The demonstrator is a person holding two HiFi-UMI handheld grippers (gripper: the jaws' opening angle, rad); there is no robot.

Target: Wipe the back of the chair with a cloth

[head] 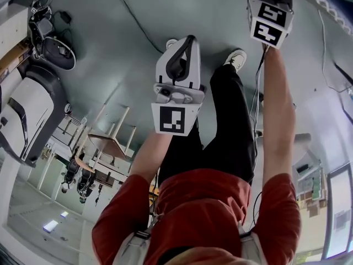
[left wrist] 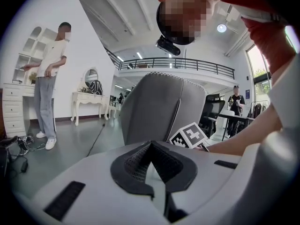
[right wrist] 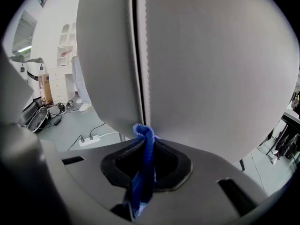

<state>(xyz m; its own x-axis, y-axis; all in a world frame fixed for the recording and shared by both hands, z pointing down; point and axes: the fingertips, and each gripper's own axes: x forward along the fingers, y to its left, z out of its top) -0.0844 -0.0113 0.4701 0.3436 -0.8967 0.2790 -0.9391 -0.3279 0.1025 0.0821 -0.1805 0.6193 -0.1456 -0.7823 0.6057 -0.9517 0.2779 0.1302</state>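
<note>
Right tool [right wrist: 143, 137]: jaws clamped on blue cloth [right wrist: 143, 172]; a fold of it sticks out past the tips.
Cloth: its tip touches the grey chair back [right wrist: 211, 69], right at the vertical stitched seam [right wrist: 140, 55].
Chair back: upright, close up to the right tool, fills most of the right gripper view.
Left tool [left wrist: 150, 146]: jaws together, nothing between them; apart from the chair back, which stands beyond it in the left gripper view.
Marker cube [left wrist: 189, 137]: the right tool's, seen past the left tool, low beside the chair back, with the person's forearm [left wrist: 239, 142] running off to the right.
Head view: both tools held out in front, left one mid-frame, right one at the top right; red shirt [head: 204, 203], black trousers [head: 231, 131] and white shoe [head: 236, 58] over grey floor [head: 110, 48].
Power strip [right wrist: 89, 141]: white, on the floor past the chair back's left edge, cable attached.
Bystander [left wrist: 49, 78]: white top, light trousers, stands beside a white dresser [left wrist: 11, 109] at far left.
White desk [left wrist: 86, 97]: against the wall behind, oval mirror on it.
Railing [left wrist: 187, 63]: dark, runs along the upper level at the back.
Far right: a person in black [left wrist: 236, 102] by dark office furniture, too small for detail.
</note>
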